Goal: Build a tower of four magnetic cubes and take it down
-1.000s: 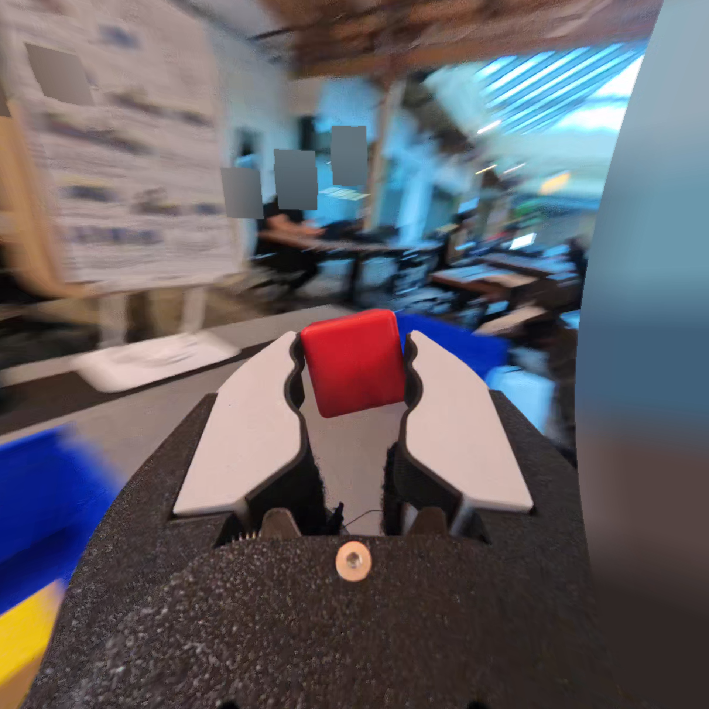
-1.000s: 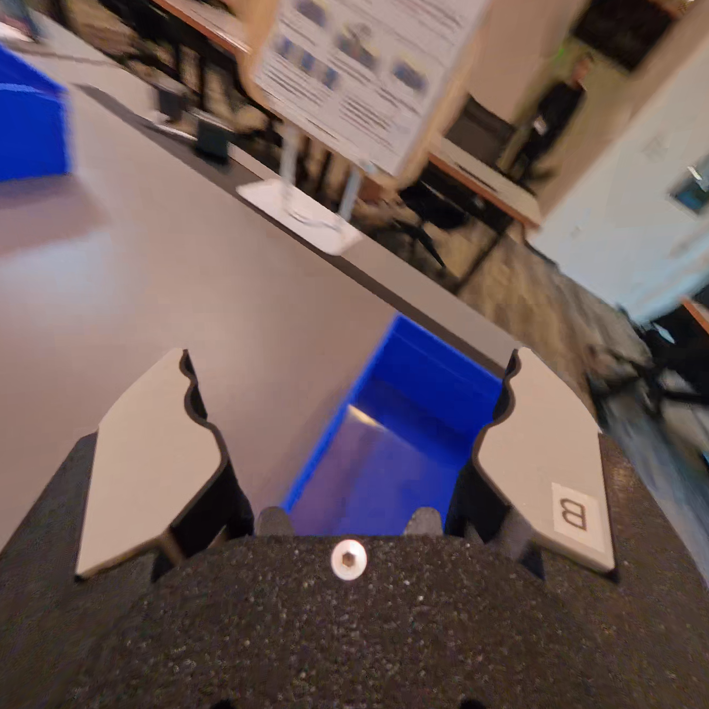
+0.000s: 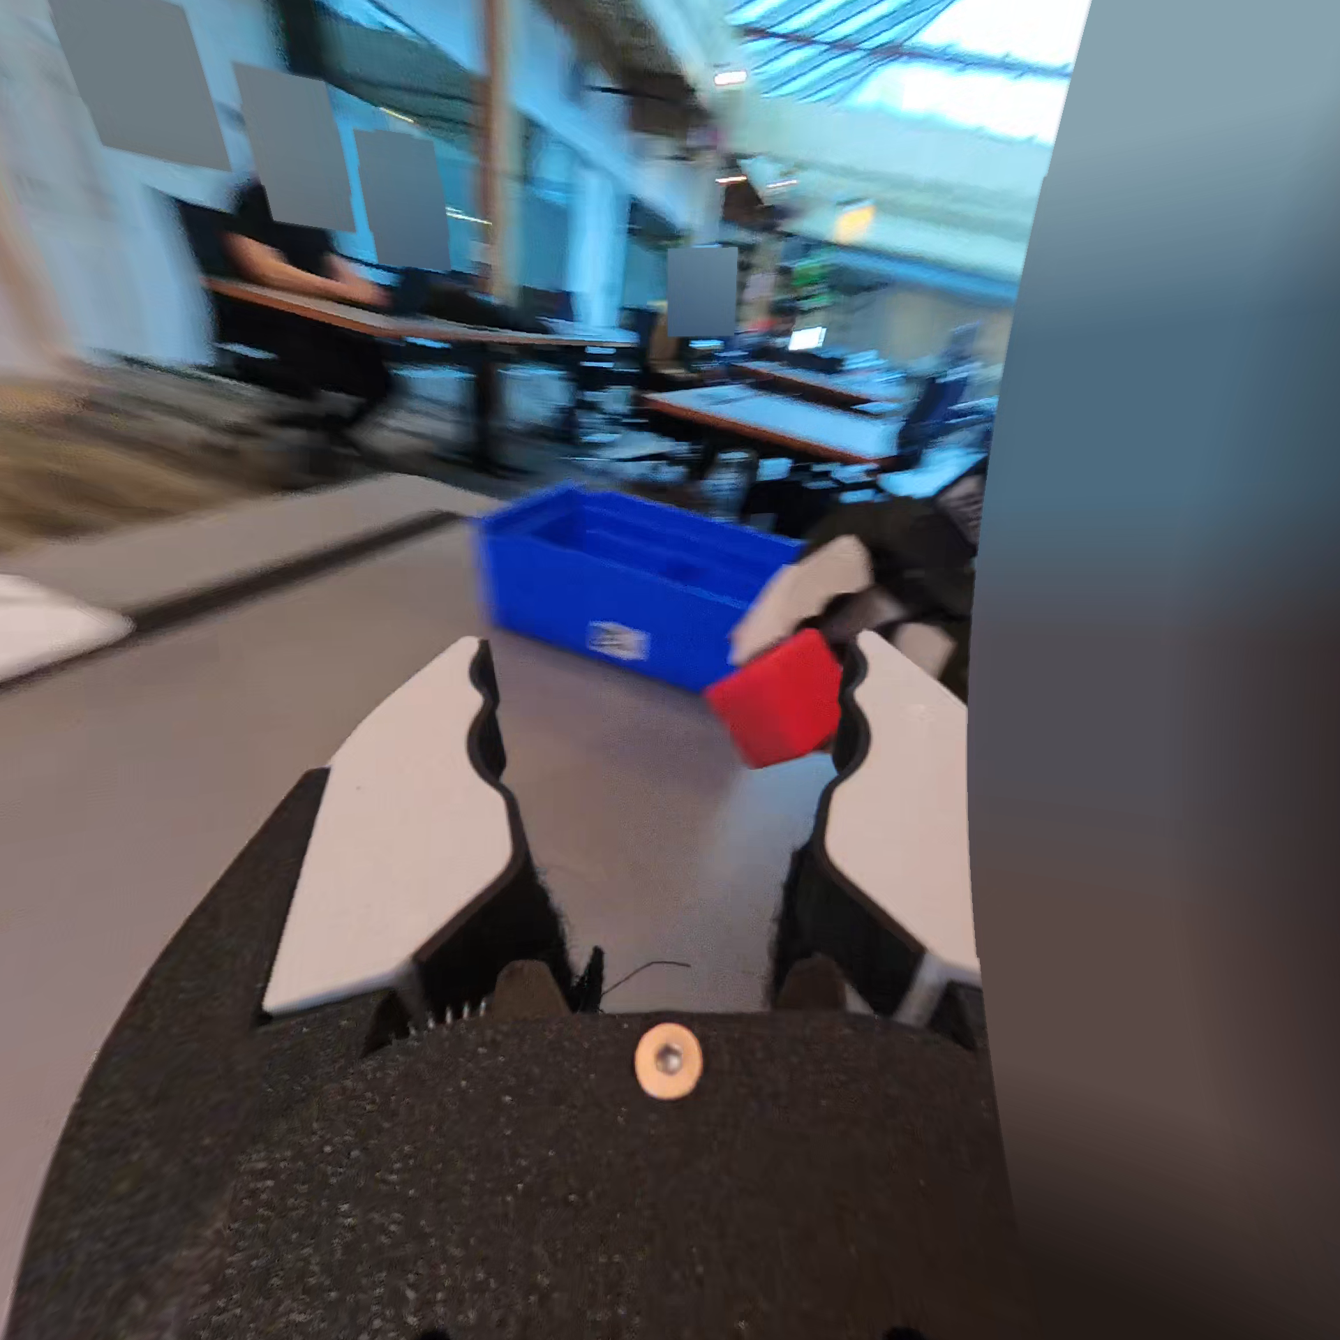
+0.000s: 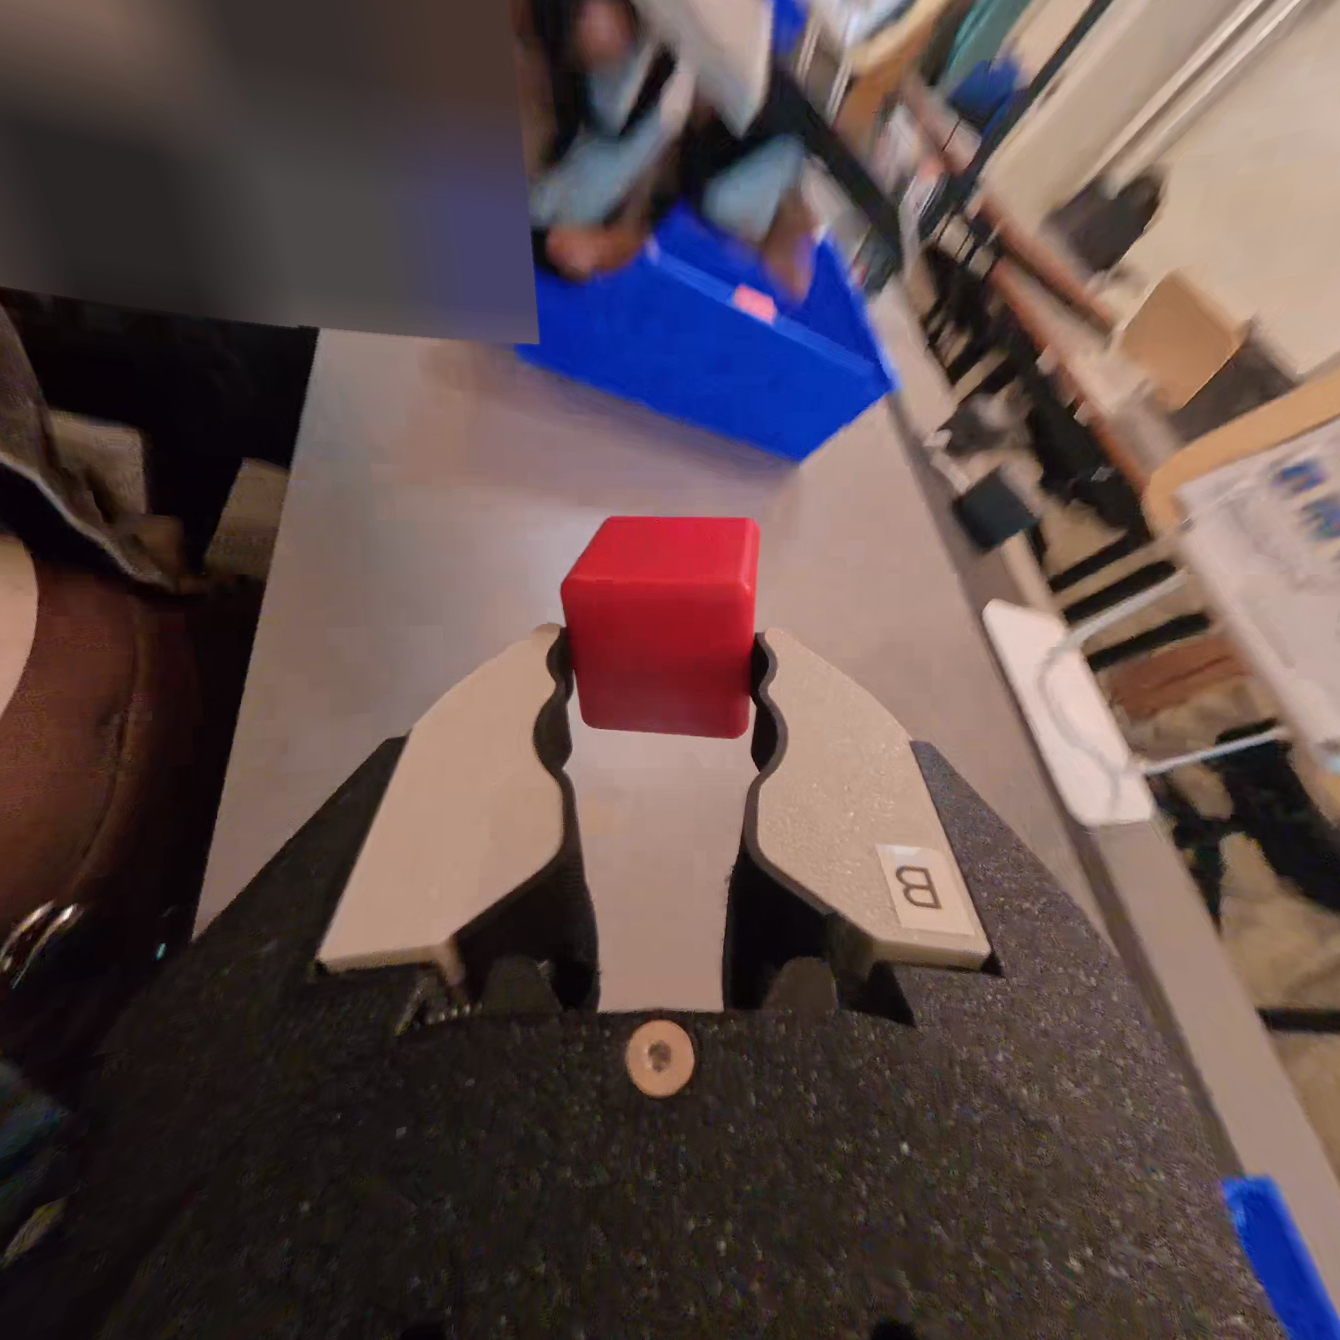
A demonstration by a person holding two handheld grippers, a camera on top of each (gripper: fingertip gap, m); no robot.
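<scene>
Right gripper [image 4: 658,674] clamps a red cube [image 4: 660,623] above the tabletop [image 4: 435,507]; left gripper [image 3: 663,696] gapes empty. No tower visible yet.

Your right gripper [image 4: 660,638] carries a white sticker [image 4: 919,886] with one printed letter on its right-hand finger. Ahead of your left gripper [image 3: 663,652], the blue bin [image 3: 580,580] bears a white label [image 3: 618,641], too blurred to read. Far right of the right gripper, a poster [image 4: 1291,522] is just as blurred.
</scene>
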